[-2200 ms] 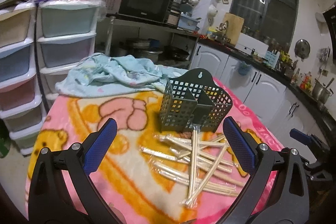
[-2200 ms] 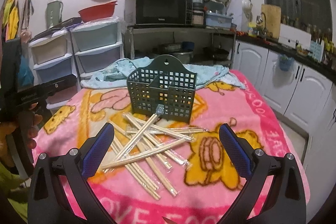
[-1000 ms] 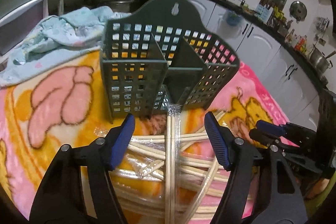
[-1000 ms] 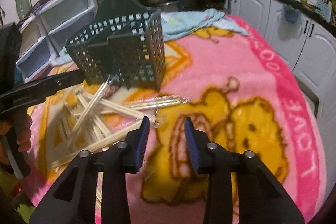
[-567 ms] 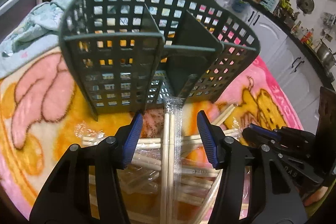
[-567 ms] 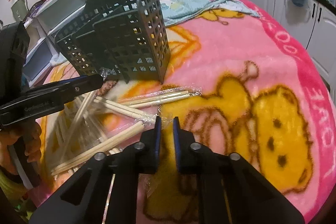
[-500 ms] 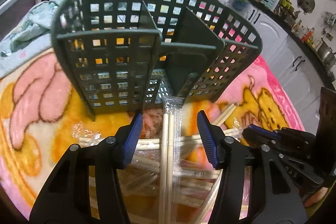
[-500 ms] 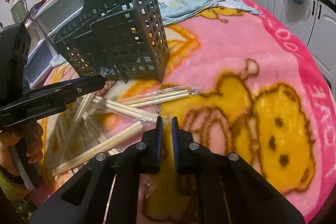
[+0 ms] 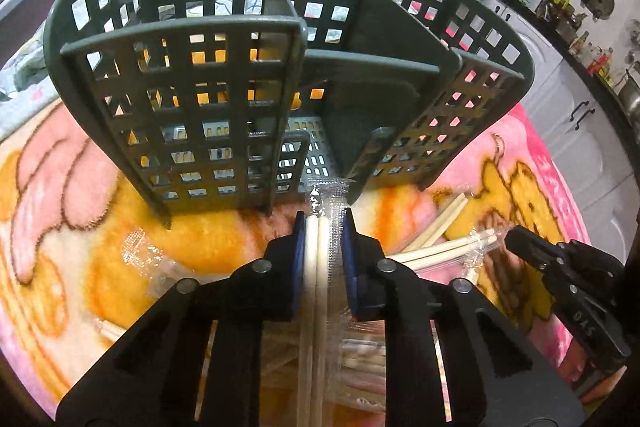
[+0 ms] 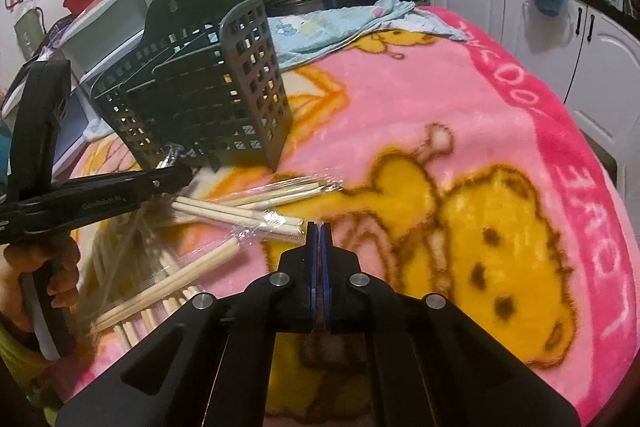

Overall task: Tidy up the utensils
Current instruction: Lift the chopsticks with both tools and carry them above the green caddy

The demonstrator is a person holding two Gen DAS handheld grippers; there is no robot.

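Pink blanket point(image 10: 460, 99); one holder point(image 9: 248, 75), wrapped chopsticks point(image 9: 316, 247).

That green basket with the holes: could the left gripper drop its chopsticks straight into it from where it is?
Probably yes. The left gripper, its jaws closing around a wrapped chopstick pair, sits just in front of the green basket, whose compartments look empty. It would likely need lifting above the front wall.

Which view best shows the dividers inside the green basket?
Left wrist: it looks down into the green basket, so its inner dividers are plain. Right wrist sees the basket side-on; its mesh wall mostly hides them.
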